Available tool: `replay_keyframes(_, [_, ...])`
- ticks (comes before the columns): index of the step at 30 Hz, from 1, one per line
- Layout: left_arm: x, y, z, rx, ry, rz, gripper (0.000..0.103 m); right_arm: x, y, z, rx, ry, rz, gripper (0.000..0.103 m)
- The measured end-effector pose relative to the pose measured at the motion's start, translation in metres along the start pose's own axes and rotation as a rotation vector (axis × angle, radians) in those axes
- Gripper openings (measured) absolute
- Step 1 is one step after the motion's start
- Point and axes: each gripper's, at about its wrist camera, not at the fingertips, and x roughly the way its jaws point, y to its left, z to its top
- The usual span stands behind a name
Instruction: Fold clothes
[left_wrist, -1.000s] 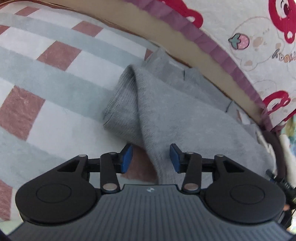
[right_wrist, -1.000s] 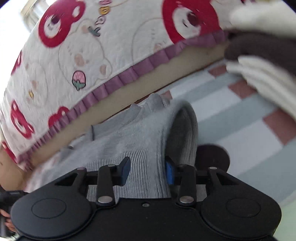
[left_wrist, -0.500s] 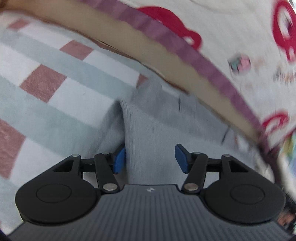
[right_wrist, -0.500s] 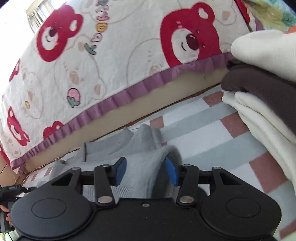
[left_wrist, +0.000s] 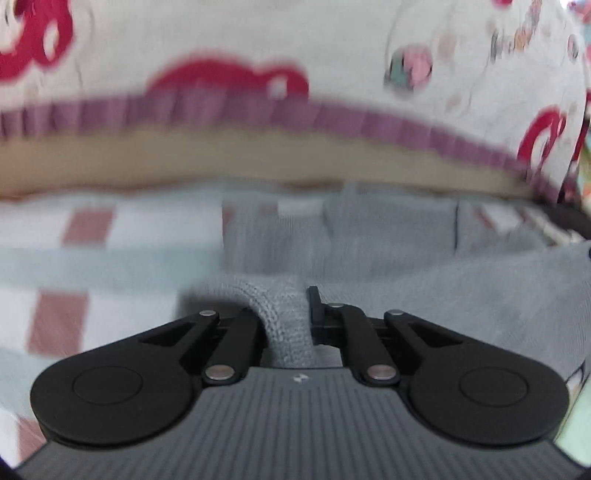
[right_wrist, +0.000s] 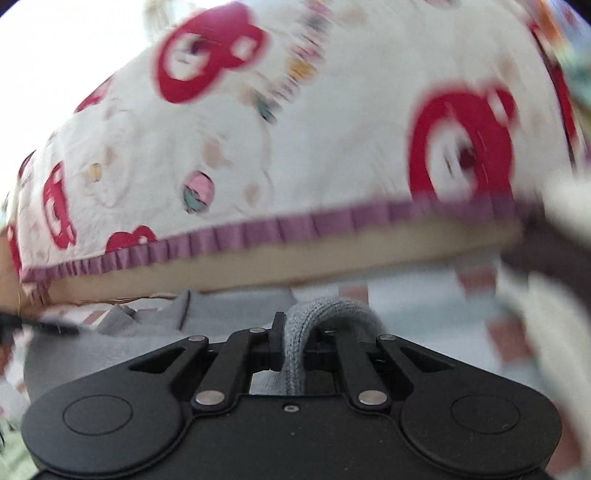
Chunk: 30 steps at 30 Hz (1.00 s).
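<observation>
A grey knit garment (left_wrist: 388, 251) lies on a checked blanket (left_wrist: 92, 254) beside a bed. My left gripper (left_wrist: 284, 314) is shut on a ribbed fold of the garment that bulges up between its fingers. My right gripper (right_wrist: 295, 339) is shut on another ribbed edge of the same garment (right_wrist: 221, 314), which arches over its fingers. Both views are motion-blurred. The rest of the garment spreads flat beyond the grippers.
A bedspread with red bears and a purple frill (right_wrist: 295, 225) hangs over a tan bed base (left_wrist: 221, 162) close ahead. A stack of white and dark folded clothes (right_wrist: 546, 277) sits at the right in the right wrist view.
Both grippers have closed on the grey garment's ribbed edges. Both views have swung up toward the bed side, and the garment's edge has lifted with them.
</observation>
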Motion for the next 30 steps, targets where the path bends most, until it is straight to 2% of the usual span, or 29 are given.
replay_keyframes(3, [-0.01,0.002,0.041,0.004,-0.112,0.014,0.004,0.009,-0.008,0.044,-0.032,-0.052,-0.022,0.007])
replay_keyframes(6, [-0.005,-0.001,0.069,0.011,-0.219,0.039,0.005,0.034,-0.019,0.079,-0.03,-0.102,-0.083,0.007])
replay_keyframes(7, [0.006,-0.001,0.074,-0.004,-0.21,0.057,0.007,0.047,-0.024,0.088,-0.01,-0.099,-0.104,0.008])
replay_keyframes(8, [0.021,0.0,0.075,-0.03,-0.165,0.082,0.012,0.062,-0.034,0.09,0.032,-0.049,-0.117,0.01])
replay_keyframes(9, [0.037,0.003,0.071,-0.066,-0.102,0.111,0.032,0.078,-0.043,0.09,0.073,0.006,-0.135,0.015])
replay_keyframes(10, [0.053,0.006,0.068,-0.101,-0.039,0.139,0.043,0.093,-0.049,0.084,0.116,0.087,-0.172,0.028])
replay_keyframes(11, [0.063,0.01,0.06,-0.141,0.002,0.145,0.05,0.106,-0.054,0.077,0.154,0.161,-0.207,0.031])
replay_keyframes(12, [0.067,0.014,0.047,-0.187,0.021,0.127,0.05,0.11,-0.054,0.068,0.177,0.201,-0.233,0.032])
replay_keyframes(13, [0.07,0.019,0.034,-0.232,0.039,0.109,0.05,0.104,-0.052,0.058,0.196,0.202,-0.222,0.032])
replay_keyframes(15, [0.068,0.026,0.008,-0.287,0.051,0.027,0.052,0.092,-0.047,0.039,0.232,0.204,-0.202,0.042])
replay_keyframes(19, [0.051,0.037,-0.022,-0.281,0.066,-0.074,0.053,0.066,-0.045,0.01,0.358,0.201,-0.12,0.045])
replay_keyframes(22, [0.04,0.052,-0.023,-0.322,0.082,-0.158,0.053,0.06,-0.048,-0.003,0.428,0.227,-0.112,0.048])
replay_keyframes(24, [0.03,0.06,-0.022,-0.38,0.074,-0.211,0.058,0.061,-0.049,-0.009,0.452,0.235,-0.122,0.049])
replay_keyframes(28, [0.02,0.062,-0.018,-0.46,0.065,-0.289,0.061,0.061,-0.05,-0.02,0.452,0.235,-0.176,0.055])
replay_keyframes(30, [0.02,0.059,-0.018,-0.481,0.087,-0.313,0.061,0.063,-0.05,-0.024,0.452,0.243,-0.185,0.055])
